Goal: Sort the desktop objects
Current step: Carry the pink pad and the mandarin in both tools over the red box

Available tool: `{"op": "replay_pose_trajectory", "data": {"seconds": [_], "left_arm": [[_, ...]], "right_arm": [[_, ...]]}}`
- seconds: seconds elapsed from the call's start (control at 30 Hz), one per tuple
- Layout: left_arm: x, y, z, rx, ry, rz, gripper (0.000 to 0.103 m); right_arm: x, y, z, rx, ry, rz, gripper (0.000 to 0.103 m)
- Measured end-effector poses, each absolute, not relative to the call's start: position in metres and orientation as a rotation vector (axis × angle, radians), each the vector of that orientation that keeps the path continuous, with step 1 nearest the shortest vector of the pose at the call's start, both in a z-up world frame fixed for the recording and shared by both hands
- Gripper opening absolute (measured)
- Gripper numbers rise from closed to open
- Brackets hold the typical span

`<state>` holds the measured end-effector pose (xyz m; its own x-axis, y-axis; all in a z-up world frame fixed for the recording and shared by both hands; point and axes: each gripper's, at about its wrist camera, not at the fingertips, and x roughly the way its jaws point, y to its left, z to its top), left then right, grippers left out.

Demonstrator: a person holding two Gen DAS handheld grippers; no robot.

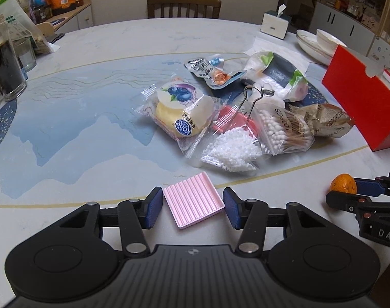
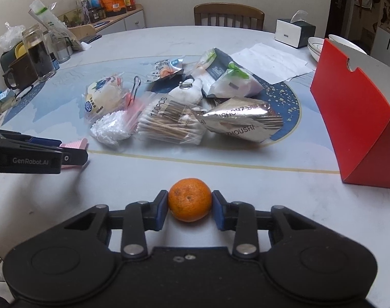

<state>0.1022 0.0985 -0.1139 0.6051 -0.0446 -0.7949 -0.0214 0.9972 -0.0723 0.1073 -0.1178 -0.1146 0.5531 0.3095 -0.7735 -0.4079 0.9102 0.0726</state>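
A pink ridged tray [image 1: 193,200] lies flat on the table between the pads of my left gripper [image 1: 193,208], whose jaws stand open around it with small gaps on both sides. My right gripper [image 2: 189,206] is shut on an orange mandarin [image 2: 190,199] near the table's front edge; both also show in the left wrist view, the mandarin [image 1: 343,184] at the far right. A heap of packets lies mid-table: a blueberry bread bag [image 1: 180,109], a bag of white beads [image 1: 232,150], cotton swabs [image 2: 169,124] and a foil snack bag [image 2: 242,119].
An open red box [image 2: 353,118] stands at the right. A tissue box [image 2: 295,32], stacked bowls [image 2: 316,46] and paper sheets [image 2: 271,61] are at the back right. Glass jars and a mug [image 2: 33,61] stand at the left. A chair [image 2: 228,15] is behind the table.
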Motion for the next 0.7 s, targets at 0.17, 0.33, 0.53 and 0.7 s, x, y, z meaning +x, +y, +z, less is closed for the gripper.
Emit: {"op": "replay_pose_trajectory", "data": {"seconds": [0.17,0.33,0.53,0.7], "left_arm": [[0.102,0.105,-0.106,-0.097,0.915,-0.050,0.051],[0.103,0.109,-0.092,-0.089,0.879,-0.099,0.051],[0.108,0.102,-0.070,-0.042,0.817,-0.187,0.051],[0.111,0.090,-0.051,-0.002,0.764,-0.271,0.051]], "right_arm": [[0.108,-0.120,-0.106,-0.106,0.883,0.403,0.034],[0.106,-0.121,-0.091,-0.079,0.861,0.385,0.034],[0.103,-0.126,-0.065,-0.046,0.828,0.357,0.034],[0.101,-0.135,-0.044,-0.029,0.798,0.319,0.034]]}}
